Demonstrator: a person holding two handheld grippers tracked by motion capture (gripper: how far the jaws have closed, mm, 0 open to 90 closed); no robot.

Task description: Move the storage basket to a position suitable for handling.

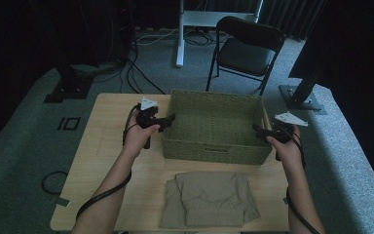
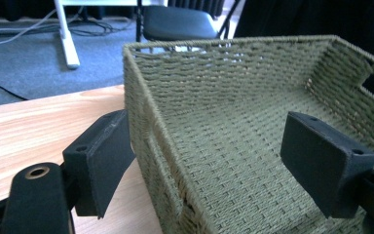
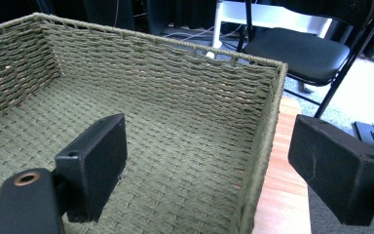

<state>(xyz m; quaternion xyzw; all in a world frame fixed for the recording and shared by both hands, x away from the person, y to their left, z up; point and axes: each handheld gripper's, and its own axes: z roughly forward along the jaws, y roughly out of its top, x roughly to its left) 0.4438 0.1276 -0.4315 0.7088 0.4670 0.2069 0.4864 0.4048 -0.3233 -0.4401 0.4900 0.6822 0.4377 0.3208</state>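
Nearest the person, a folded khaki garment (image 1: pixel 209 199) lies flat on the light wood-grain table (image 1: pixel 102 161), soft fabric with a ribbed-looking band along its near edge. Just beyond it sits the woven basket (image 1: pixel 214 151), a rectangular olive-green thing made of tightly plaited cord, with a thick corded rim and low walls, roughly mid-table and toward the far side.

Both forearms come up from the near edge, one on each side of the basket. The left gripper (image 1: pixel 168 119) is at the basket's left wall, pointing right, grey three-cornered plate on top, cable looping down the wrist. In the left gripper view its blocky black pads (image 2: pixel 102 161) are spread wide, straddling the wall: one outside over the table, one inside over the woven floor, neither pressing on it.

The right gripper (image 1: pixel 259 131) mirrors that at the right wall, pointing left. In the right gripper view its jaws are apart too, rim running between them, not clamped.

Farther off on the grey carpet: a black folding chair (image 1: pixel 248 48) and loose cables.
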